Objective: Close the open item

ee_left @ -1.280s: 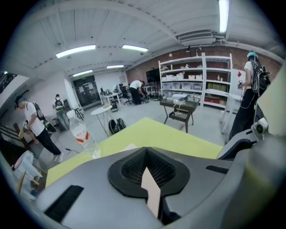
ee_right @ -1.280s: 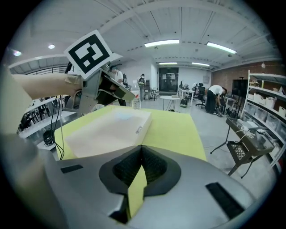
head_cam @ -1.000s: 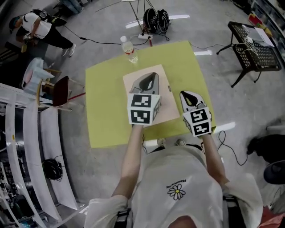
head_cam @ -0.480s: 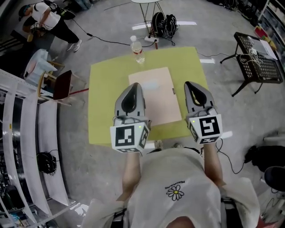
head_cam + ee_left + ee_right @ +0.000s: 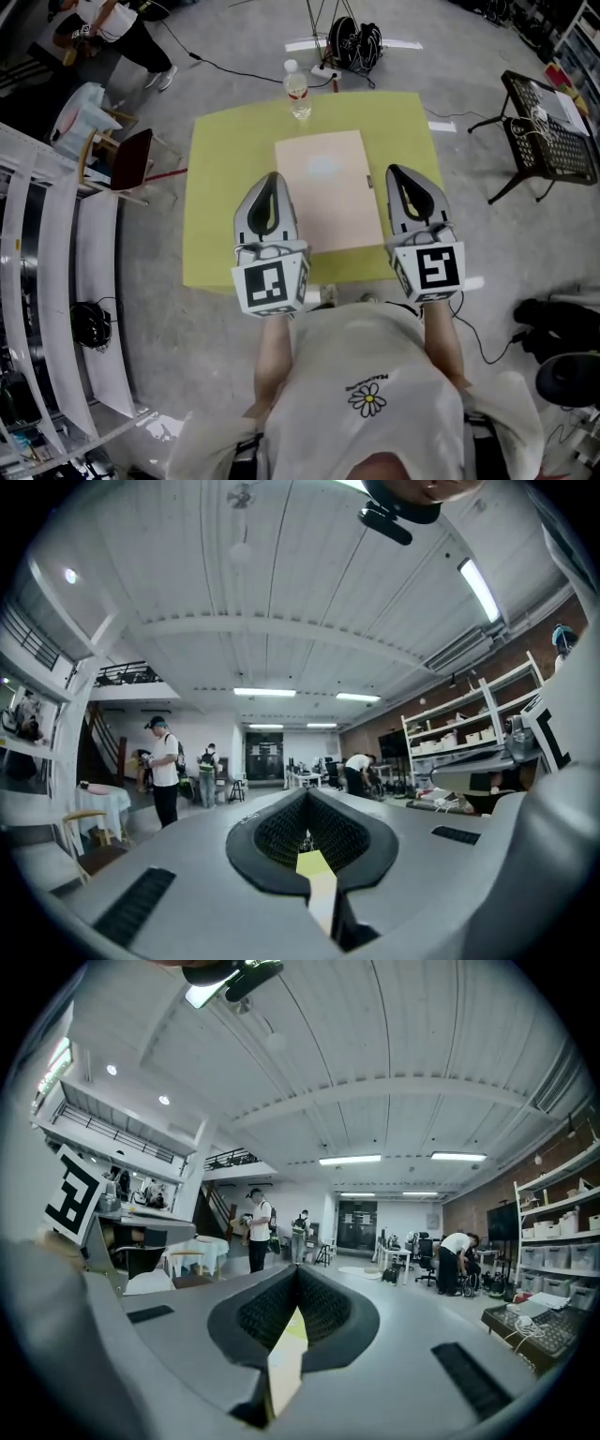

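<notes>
Pink flat item point(image 5: 326, 202) lies at centre of yellow-green table point(image 5: 217, 216), cover down, apparently closed. Bottle point(image 5: 297, 92) stands at far edge. Left gripper point(image 5: 272, 178) and right gripper point(image 5: 397, 172) are held level, either side of item, clear of it. Both claws pressed together, nothing pinched. Closing step looks done. Next move likely only a check that cover sits flat.

In the head view, my left gripper point(image 5: 273, 178) and right gripper point(image 5: 396, 172) hide both hands. Upper left, the frame edge cuts off a person point(image 5: 114, 22). The label on the bottle point(image 5: 297, 91) is unreadably small.
</notes>
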### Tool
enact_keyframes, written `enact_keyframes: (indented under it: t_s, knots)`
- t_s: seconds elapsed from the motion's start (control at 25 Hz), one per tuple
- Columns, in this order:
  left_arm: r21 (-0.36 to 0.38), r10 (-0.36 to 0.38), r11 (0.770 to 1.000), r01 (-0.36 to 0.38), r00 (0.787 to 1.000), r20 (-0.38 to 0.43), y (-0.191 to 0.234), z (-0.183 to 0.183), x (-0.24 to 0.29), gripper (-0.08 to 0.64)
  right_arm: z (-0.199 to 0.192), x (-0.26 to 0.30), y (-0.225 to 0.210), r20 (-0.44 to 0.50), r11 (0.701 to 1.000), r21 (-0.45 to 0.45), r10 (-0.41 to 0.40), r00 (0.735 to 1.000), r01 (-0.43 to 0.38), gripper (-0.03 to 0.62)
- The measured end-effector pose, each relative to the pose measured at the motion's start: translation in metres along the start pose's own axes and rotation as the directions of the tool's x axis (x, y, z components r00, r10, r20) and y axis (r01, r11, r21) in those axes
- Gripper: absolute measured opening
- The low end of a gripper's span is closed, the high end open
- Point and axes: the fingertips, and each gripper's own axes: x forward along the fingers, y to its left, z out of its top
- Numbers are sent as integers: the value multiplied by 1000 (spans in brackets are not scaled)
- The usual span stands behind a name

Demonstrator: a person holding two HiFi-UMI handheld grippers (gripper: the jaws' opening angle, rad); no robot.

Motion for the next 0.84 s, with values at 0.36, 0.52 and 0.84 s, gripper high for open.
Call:
enact_keyframes:
  t_s: [0.36,0.52,0.84]
  knots:
    - [18,-1,1000,1,1000,-8,-7,1,-4,11,6,-7,-5,18,1000,12,-7,1000,7,12]
    - [27,-2,1000,2,1000,-8,-9,1,-6,12,7,-10,-3,20,1000,5,-1,1000,1,12]
    - [36,5,999,-5,1000,-11,-7,2,-7,11,11,-9,-3,21,1000,-2,3,1000,-3,12]
